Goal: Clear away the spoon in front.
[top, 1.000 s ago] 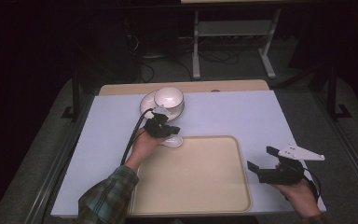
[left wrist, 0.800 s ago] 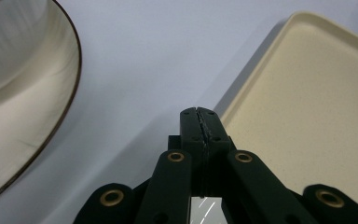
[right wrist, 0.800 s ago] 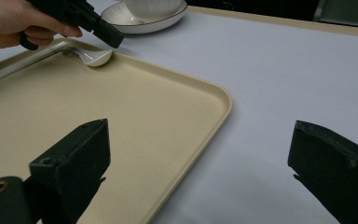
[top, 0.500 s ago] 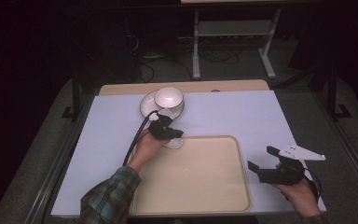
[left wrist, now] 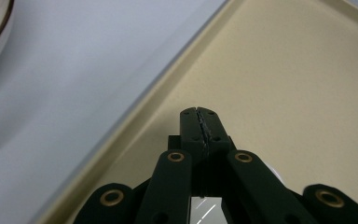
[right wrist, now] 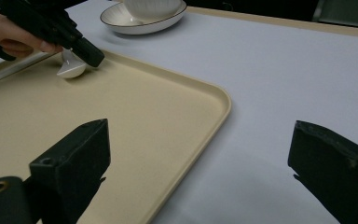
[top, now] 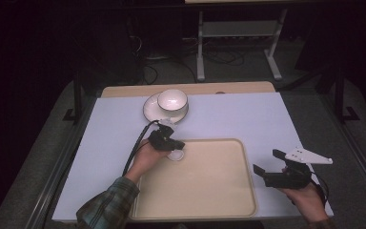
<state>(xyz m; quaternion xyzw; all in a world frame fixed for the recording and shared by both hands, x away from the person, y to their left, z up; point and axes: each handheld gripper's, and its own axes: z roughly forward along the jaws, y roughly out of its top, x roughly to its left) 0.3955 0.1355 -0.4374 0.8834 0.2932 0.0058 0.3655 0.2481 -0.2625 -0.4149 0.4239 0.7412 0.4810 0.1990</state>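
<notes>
the left gripper (top: 171, 141) has its fingers pinched tight together, and a small white spoon (top: 175, 154) sits right under them on the near-left corner of the beige tray (top: 228, 200). can't tell if the fingers actually grip its handle or just hover over it. looks like the spoon is about landed, so that bit seems nearly done. beyond the fingers, the bowl (top: 172, 100) sits on its saucer (top: 150, 109), on the bench (top: 248, 114) and off the tray. the right gripper (top: 269, 167) waits with fingers spread wide and empty, off the tray's right edge.
</notes>
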